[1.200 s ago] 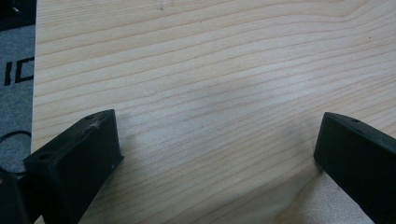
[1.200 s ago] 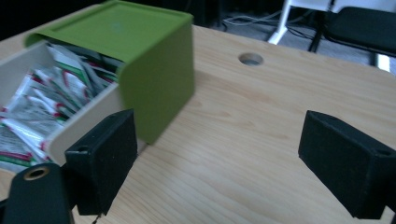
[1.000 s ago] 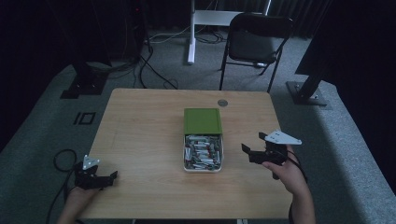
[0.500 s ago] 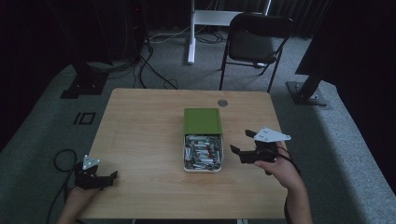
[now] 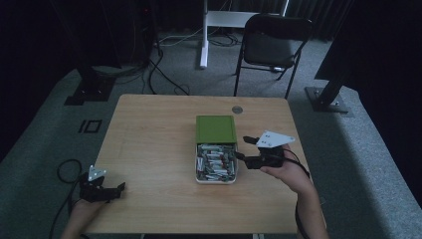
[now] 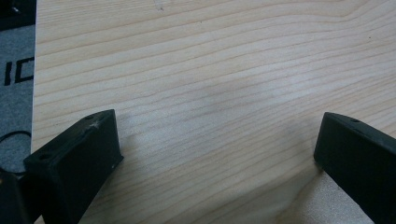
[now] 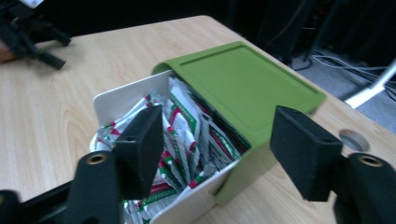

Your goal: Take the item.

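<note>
A white box (image 5: 198, 172) stands mid-table, its green lid (image 5: 215, 129) slid back over the far half. Red, white and green packets (image 5: 215, 162) fill the uncovered half. My right gripper (image 5: 242, 148) hovers just off the box's right side, pointing at it. Its jaws have just been closing, but they stand apart with nothing pressed between them. In the right gripper view the right gripper (image 7: 219, 126) frames the packets (image 7: 184, 121), the box wall (image 7: 121, 95) and the lid (image 7: 238, 74). My left gripper (image 5: 117, 190) rests open at the near left corner, the left gripper (image 6: 217, 130) over bare wood.
A round grommet (image 5: 237, 109) sits in the table's far edge. Behind the table are a black chair (image 5: 271, 42), a white stand (image 5: 204, 35) and floor cables. The table (image 5: 149, 144) shows bare wood left of the box.
My right gripper has moved left to the box's side and its jaws have narrowed. The left gripper has stayed put.
</note>
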A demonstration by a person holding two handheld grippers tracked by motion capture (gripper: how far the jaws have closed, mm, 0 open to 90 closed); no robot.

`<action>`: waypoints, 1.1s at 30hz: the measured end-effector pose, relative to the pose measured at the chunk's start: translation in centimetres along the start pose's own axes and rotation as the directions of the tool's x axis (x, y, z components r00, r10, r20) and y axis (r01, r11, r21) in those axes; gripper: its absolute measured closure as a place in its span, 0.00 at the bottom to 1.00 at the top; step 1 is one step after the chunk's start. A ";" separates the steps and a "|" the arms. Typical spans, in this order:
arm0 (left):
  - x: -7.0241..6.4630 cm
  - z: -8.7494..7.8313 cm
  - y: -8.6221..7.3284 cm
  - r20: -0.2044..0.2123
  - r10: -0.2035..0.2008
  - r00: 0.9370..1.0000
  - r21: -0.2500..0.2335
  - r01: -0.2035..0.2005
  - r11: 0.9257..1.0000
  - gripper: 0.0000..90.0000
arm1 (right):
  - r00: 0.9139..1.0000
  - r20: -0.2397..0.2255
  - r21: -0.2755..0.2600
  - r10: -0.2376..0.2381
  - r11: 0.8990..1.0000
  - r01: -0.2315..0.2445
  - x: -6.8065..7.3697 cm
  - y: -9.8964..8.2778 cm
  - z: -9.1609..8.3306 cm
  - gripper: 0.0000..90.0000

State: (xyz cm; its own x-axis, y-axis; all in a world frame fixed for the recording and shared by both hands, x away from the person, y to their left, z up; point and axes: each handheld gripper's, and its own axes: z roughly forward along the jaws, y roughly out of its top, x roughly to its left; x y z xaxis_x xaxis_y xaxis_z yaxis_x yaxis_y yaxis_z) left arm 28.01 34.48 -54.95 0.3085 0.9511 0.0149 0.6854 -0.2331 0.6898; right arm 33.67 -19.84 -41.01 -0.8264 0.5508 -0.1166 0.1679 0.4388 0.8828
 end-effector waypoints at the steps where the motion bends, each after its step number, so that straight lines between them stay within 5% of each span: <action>1: 0.0 0.0 0.0 0.000 -0.001 1.000 -0.001 0.001 1.000 0.01 | 1.000 -0.014 0.004 -0.020 1.000 0.020 0.0 0.1 0.1 0.45; 8: 0.0 0.0 0.0 0.000 -0.001 1.000 -0.001 0.001 1.000 0.01 | 0.992 -0.097 0.013 -0.076 0.997 0.078 0.4 0.8 1.1 0.47; 13: 0.0 0.0 0.0 0.000 -0.001 1.000 -0.001 0.001 1.000 0.01 | 0.978 -0.161 0.019 -0.133 0.990 0.138 0.8 1.0 2.0 0.58; 15: 0.0 0.0 0.0 0.000 -0.001 1.000 -0.002 0.001 1.000 0.01 | 0.979 -0.159 0.030 -0.129 0.990 0.135 0.8 0.9 2.6 0.68; 25: 0.0 0.0 0.0 0.000 -0.001 1.000 -0.002 0.001 1.000 0.01 | 0.976 -0.178 0.081 -0.127 0.986 0.143 1.1 0.7 5.2 0.75; 33: 0.0 0.0 0.0 -0.001 0.000 1.000 -0.002 0.000 1.000 0.01 | 0.975 -0.195 0.160 -0.106 0.977 0.138 1.6 0.3 6.6 0.90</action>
State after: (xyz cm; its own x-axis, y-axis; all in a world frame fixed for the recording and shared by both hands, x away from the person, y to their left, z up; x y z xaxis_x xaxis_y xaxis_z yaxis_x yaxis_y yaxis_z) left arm 28.02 34.48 -54.96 0.3083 0.9512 0.0155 0.6841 -0.2330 0.6912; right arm 35.96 -14.11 -43.96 -0.9284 0.3522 -0.1185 0.1357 0.6182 0.7742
